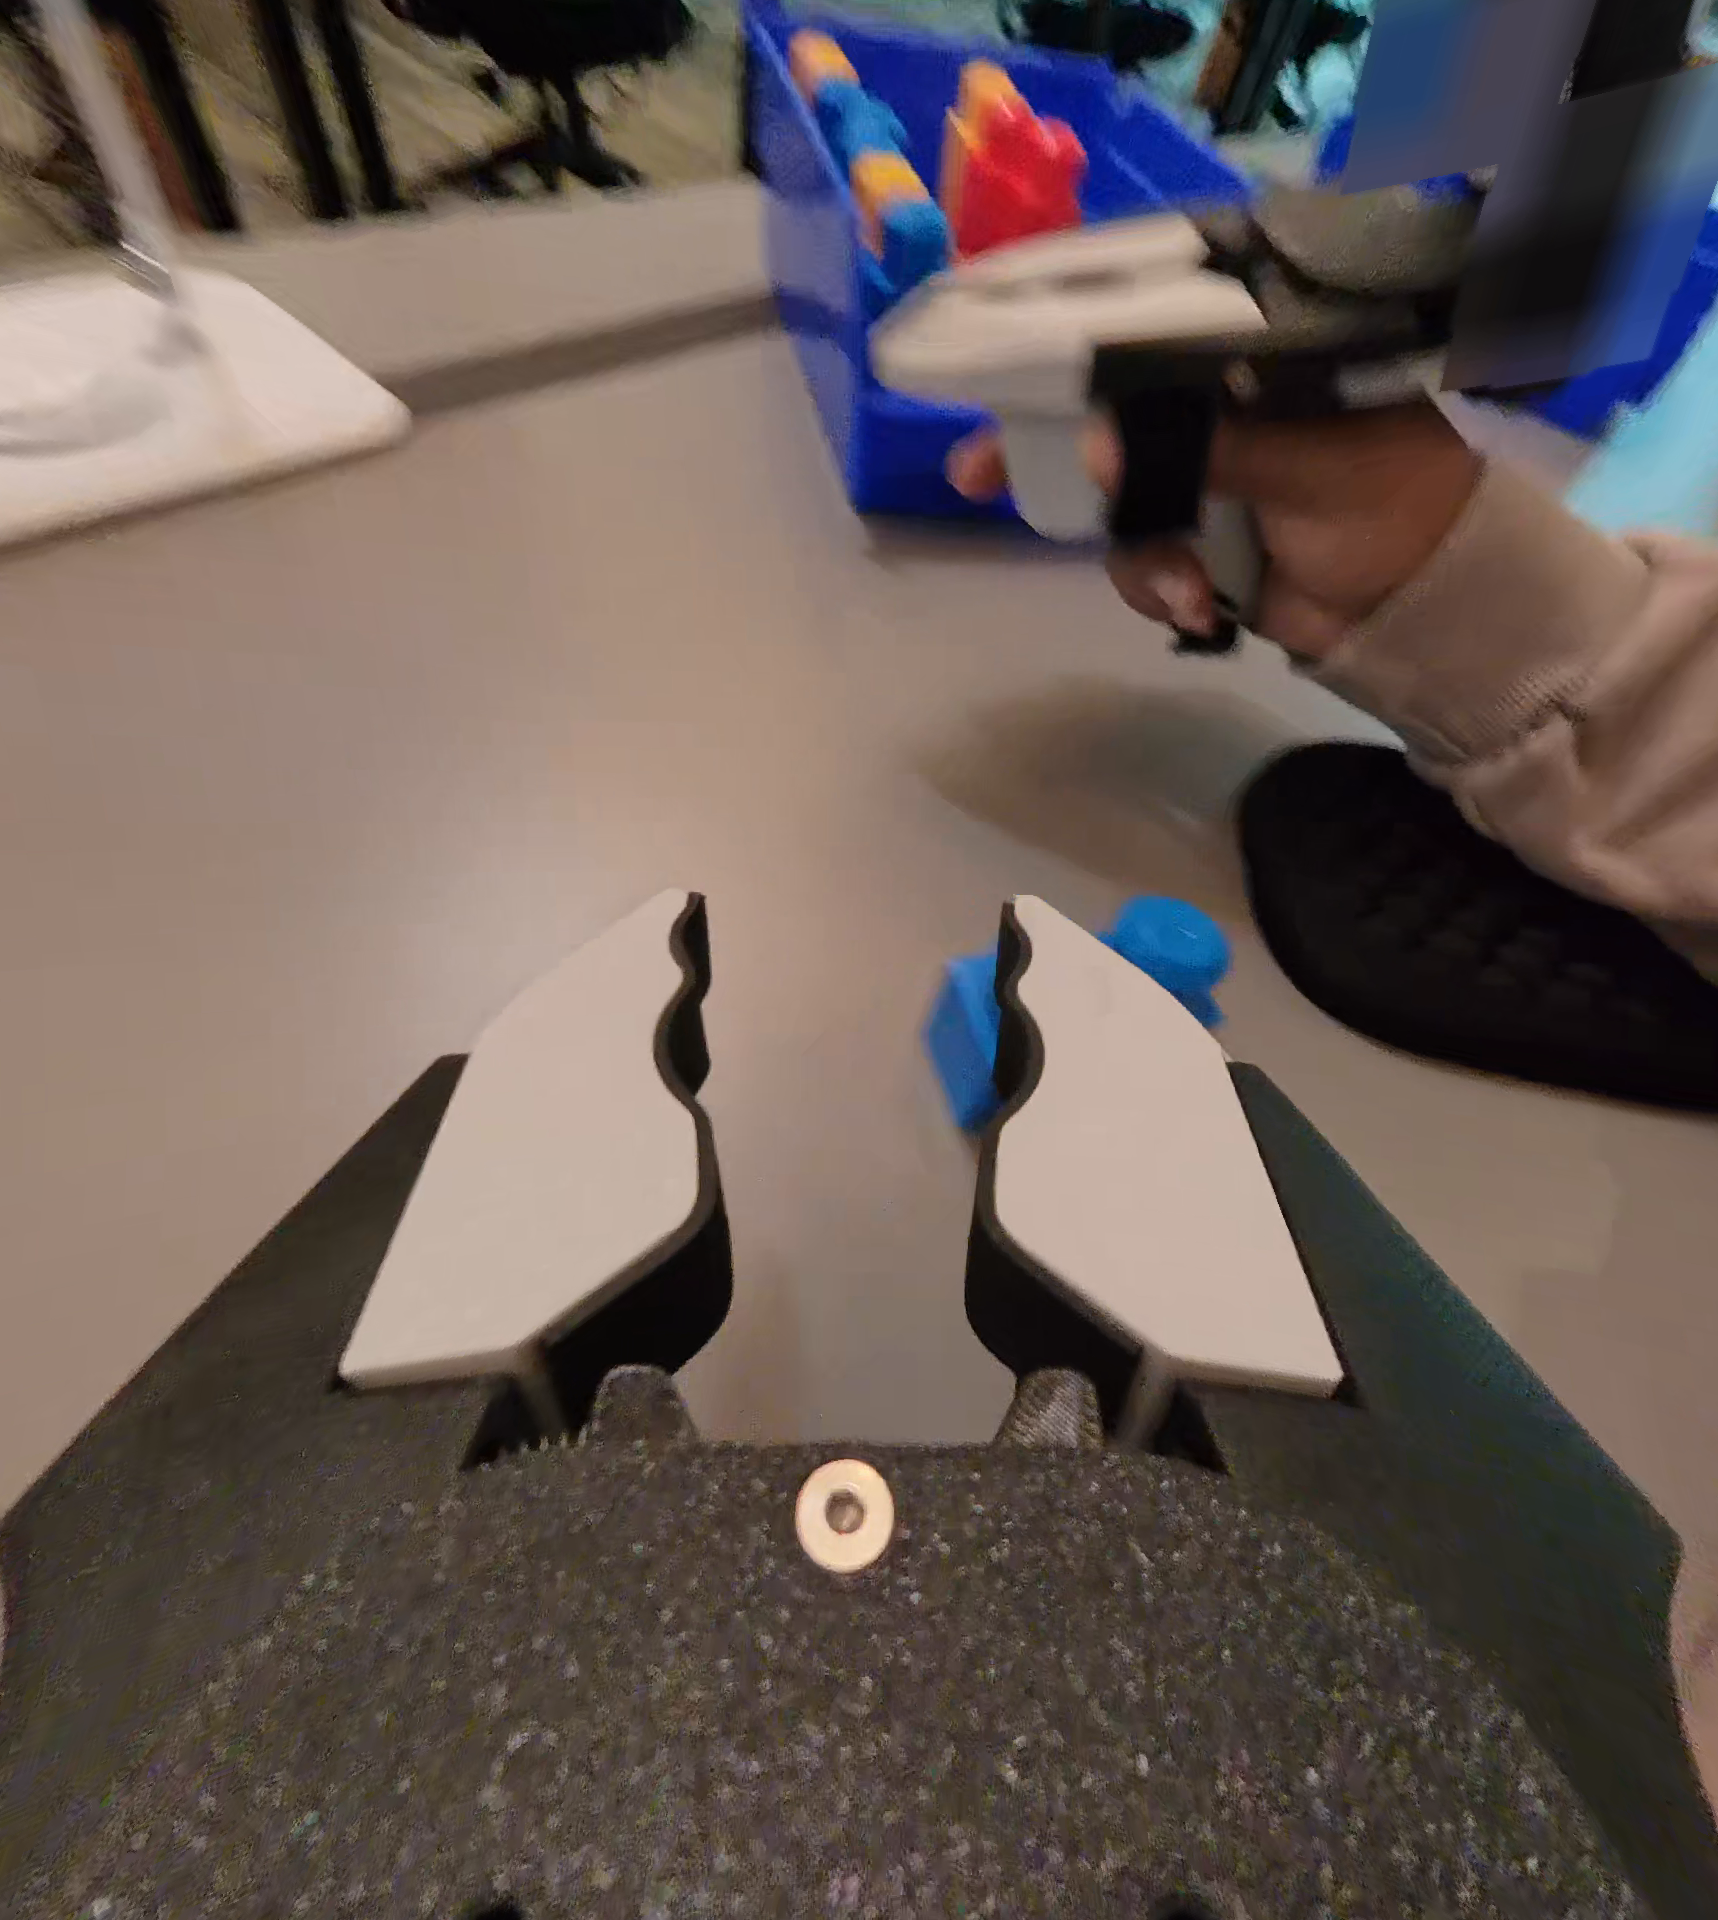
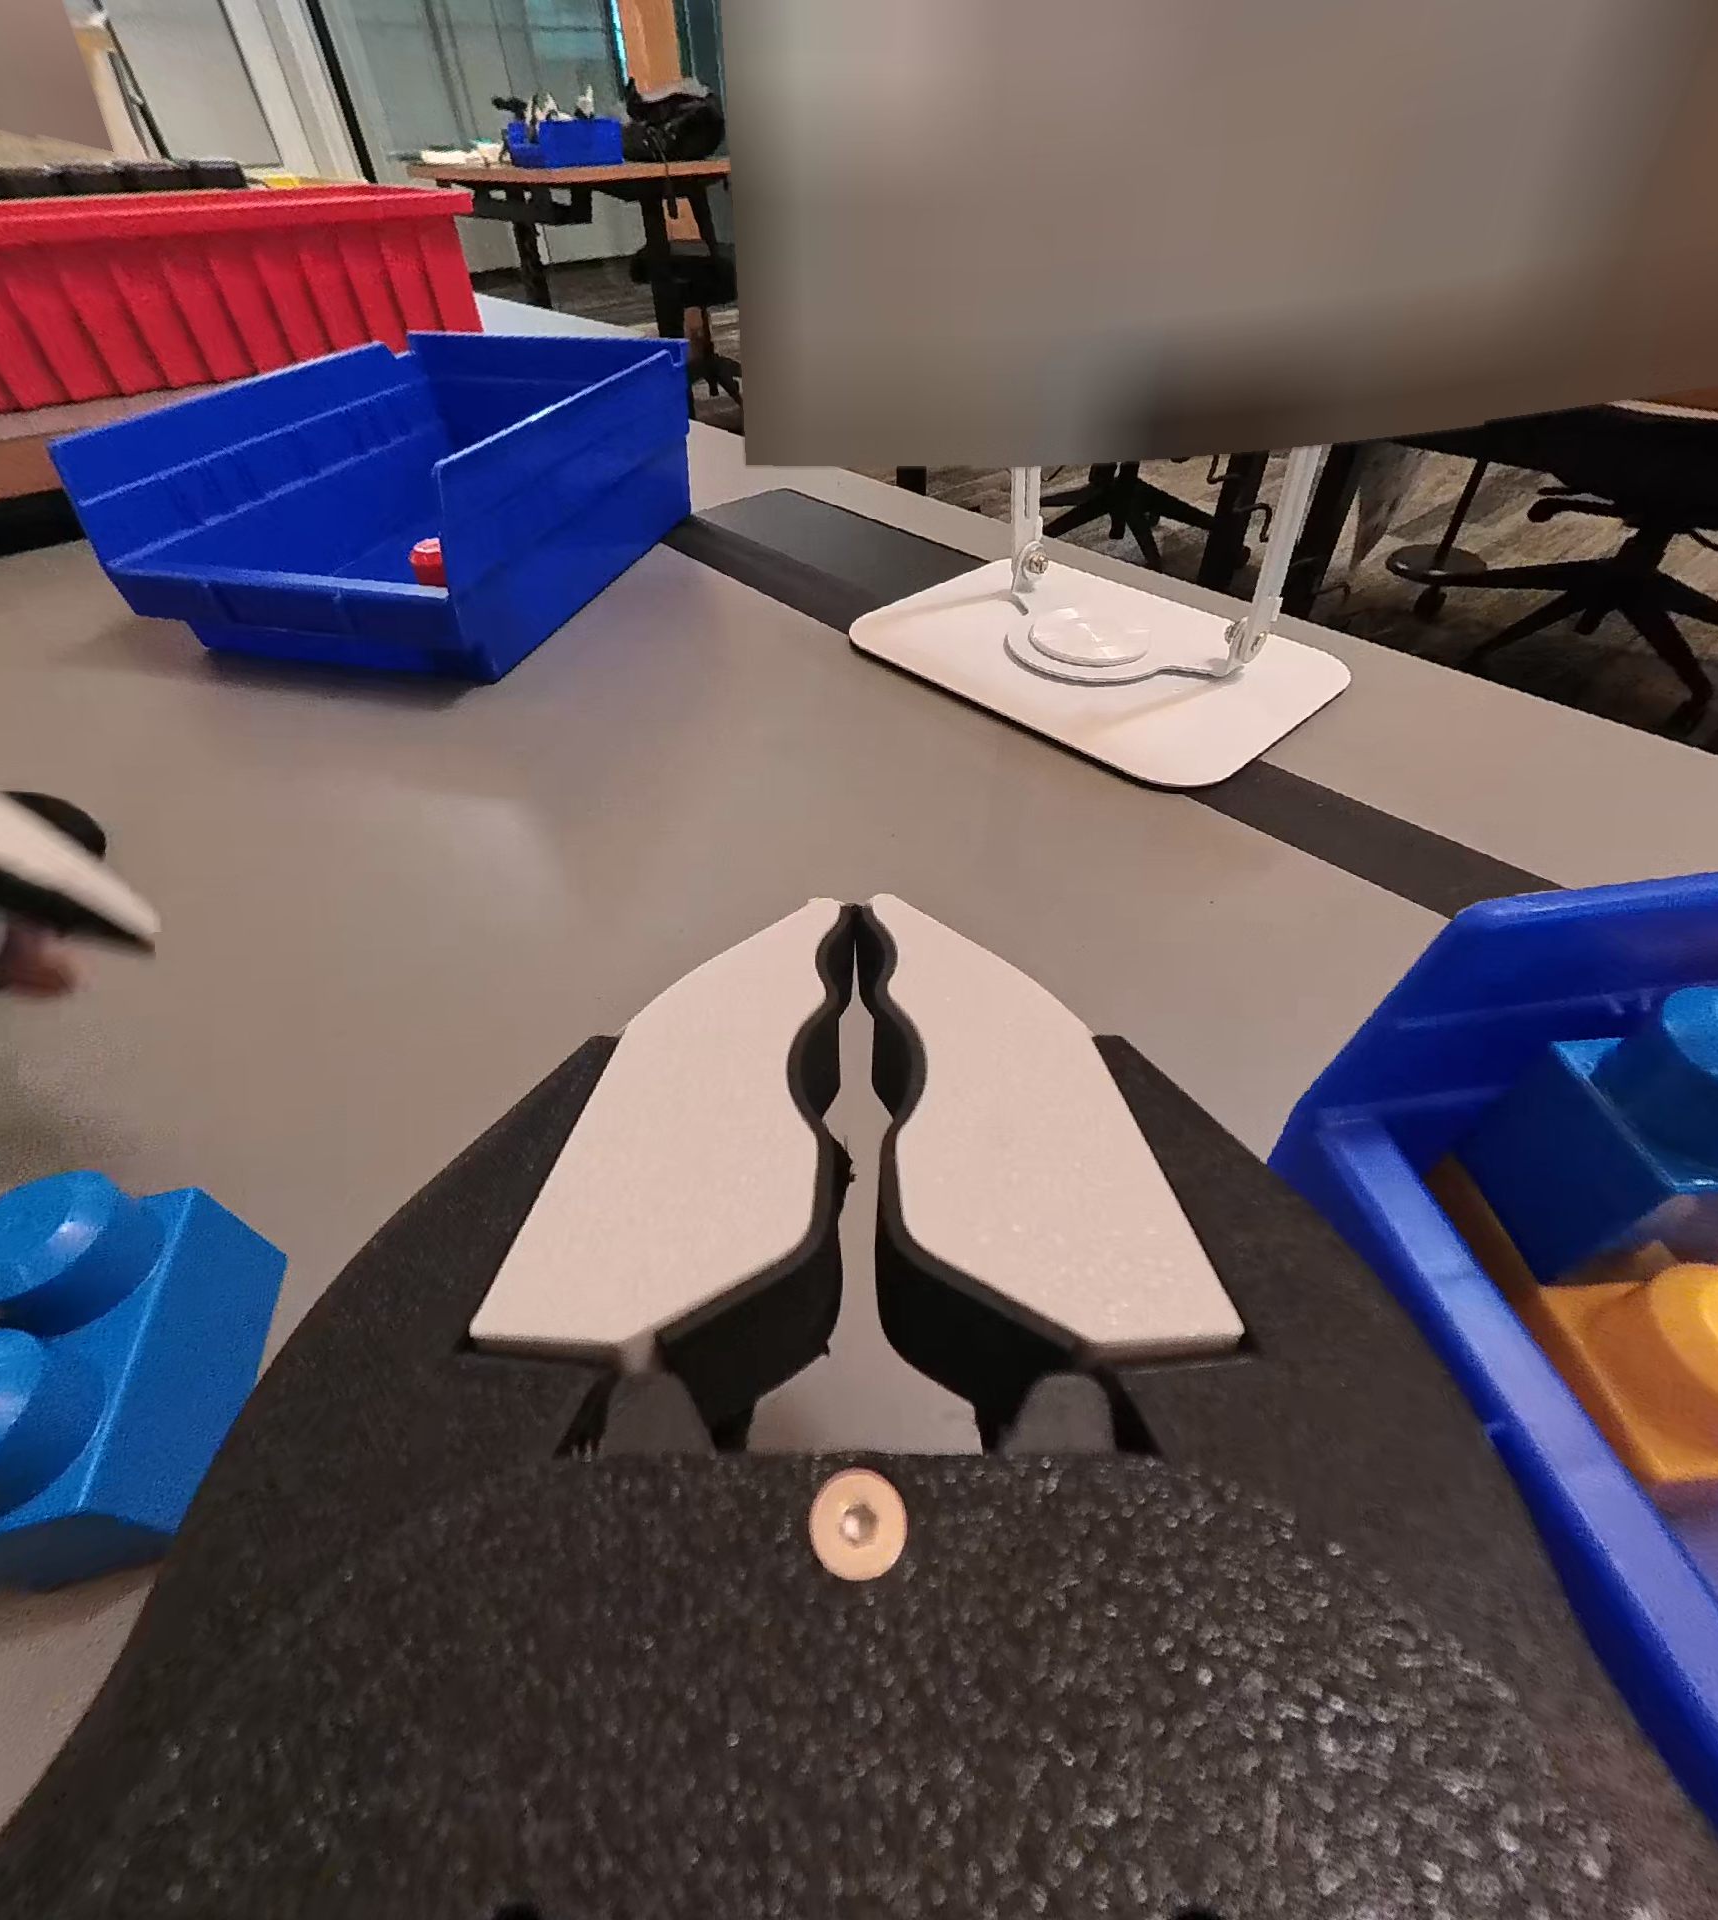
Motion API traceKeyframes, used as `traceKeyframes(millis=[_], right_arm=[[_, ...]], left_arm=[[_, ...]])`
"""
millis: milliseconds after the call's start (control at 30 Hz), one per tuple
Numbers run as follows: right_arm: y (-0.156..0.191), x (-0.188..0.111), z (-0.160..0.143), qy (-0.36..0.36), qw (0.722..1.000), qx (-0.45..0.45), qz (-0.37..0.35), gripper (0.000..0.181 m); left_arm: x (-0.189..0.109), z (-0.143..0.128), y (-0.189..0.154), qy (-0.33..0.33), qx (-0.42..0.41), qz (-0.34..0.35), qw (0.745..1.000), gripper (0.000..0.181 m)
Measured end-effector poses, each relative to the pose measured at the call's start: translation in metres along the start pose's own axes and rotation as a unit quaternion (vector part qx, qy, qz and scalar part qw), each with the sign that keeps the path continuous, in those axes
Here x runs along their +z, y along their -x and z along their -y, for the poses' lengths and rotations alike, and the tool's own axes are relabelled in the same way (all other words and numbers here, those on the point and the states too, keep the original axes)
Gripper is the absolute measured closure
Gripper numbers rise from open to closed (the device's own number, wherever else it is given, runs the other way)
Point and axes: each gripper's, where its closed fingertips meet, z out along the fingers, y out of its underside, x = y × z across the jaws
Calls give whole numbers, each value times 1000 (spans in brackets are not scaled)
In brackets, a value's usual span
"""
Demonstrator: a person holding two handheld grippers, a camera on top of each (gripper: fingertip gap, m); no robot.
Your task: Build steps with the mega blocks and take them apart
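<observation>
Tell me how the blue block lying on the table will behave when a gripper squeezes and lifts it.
The blue block looks like rigid moulded plastic, so it should hold its shape under a squeeze. Its glossy sides may slip a little between smooth fingers. Its flat faces and boxy body suggest it will slide, not roll, if nudged on the table.

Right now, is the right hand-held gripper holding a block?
No. In the right wrist view the right hand-held gripper is shut on nothing, and the blue block lies apart on the table.
</observation>
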Motion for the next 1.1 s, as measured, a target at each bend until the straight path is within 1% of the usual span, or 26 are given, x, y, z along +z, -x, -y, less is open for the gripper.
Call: traceKeyframes(millis=[33, 100, 200, 267, 333, 400, 467, 600, 633, 667, 767, 867, 967, 1033, 1100], right_arm=[[0, 0, 0, 0, 1000, 0, 1, 181], [1, -1, 1, -1, 1000, -1, 2, 181], [1, -1, 2, -3, 1000, -3, 3, 181], [2, -2, 2, -3, 1000, -3, 4, 181], [2, -2, 2, -3, 1000, -5, 5, 181], [2, -2, 3, -3, 1000, -8, 5, 181], [1, -3, 3, -3, 1000, -9, 3, 181], [-1, -4, 3, -4, 1000, -7, 0, 181], [-2, -4, 3, -5, 1000, -7, -1, 181], [-2, -5, 4, -7, 1000, -7, -3, 181], [-4, -6, 5, -12, 1000, -6, -7, 181], [-5, -6, 5, -12, 1000, -6, -7, 181], [-4, -5, 4, -10, 1000, -6, -5, 181], [-4, -4, 3, -7, 1000, -6, -5, 181], [-3, -4, 4, -8, 1000, -7, -5, 181]], left_arm=[[-10, 12, 20, -19, -2, 21, 1000, 130], [-34, 34, 73, -42, -6, 79, 996, 130], [-70, 53, 162, -38, -2, 172, 984, 129], [-82, 51, 213, -9, -8, 209, 978, 129], [-82, 39, 251, 26, -32, 216, 975, 127], [-77, 25, 278, 56, -55, 219, 972, 126], [-71, 12, 296, 81, -70, 226, 968, 126], [-58, -11, 307, 135, -94, 220, 961, 142], [-57, -15, 310, 142, -97, 225, 959, 151], [-57, -15, 311, 140, -95, 228, 959, 152], [-62, -7, 314, 124, -70, 247, 959, 152], [-78, 16, 308, 90, -46, 266, 959, 152], [-92, 48, 282, 54, -16, 257, 965, 152], [-93, 64, 251, 33, 3, 228, 973, 152], [-90, 72, 215, 22, 22, 192, 981, 152]])
